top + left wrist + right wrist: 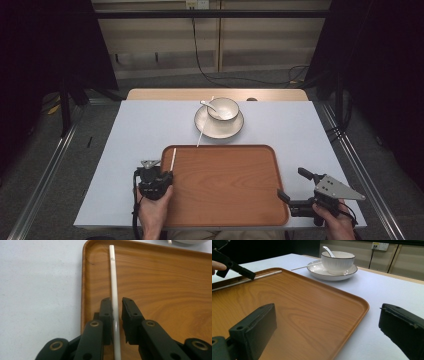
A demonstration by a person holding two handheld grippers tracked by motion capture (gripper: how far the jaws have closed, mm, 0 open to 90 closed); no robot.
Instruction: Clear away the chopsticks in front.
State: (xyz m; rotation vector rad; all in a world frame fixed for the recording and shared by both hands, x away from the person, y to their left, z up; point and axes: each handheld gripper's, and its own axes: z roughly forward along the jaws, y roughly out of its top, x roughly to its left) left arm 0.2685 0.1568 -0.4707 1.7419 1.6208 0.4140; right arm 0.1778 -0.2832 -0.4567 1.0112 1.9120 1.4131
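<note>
So one chopstick [114, 285] lies on the tray [162, 290], left gripper [116, 302] barely parted around it; the other chopstick [200, 136] remains by the plate [219, 126]; right gripper [324, 322] idles wide.

Light: even overhead, dark room edges | Glare: soft sheen on brown wooden tray [312, 305] | Blur: near black jaws, right gripper view

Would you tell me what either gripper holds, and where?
Nothing: the thin white stick lies on the wooden tray between the left gripper's open jaws; right gripper empty.
</note>
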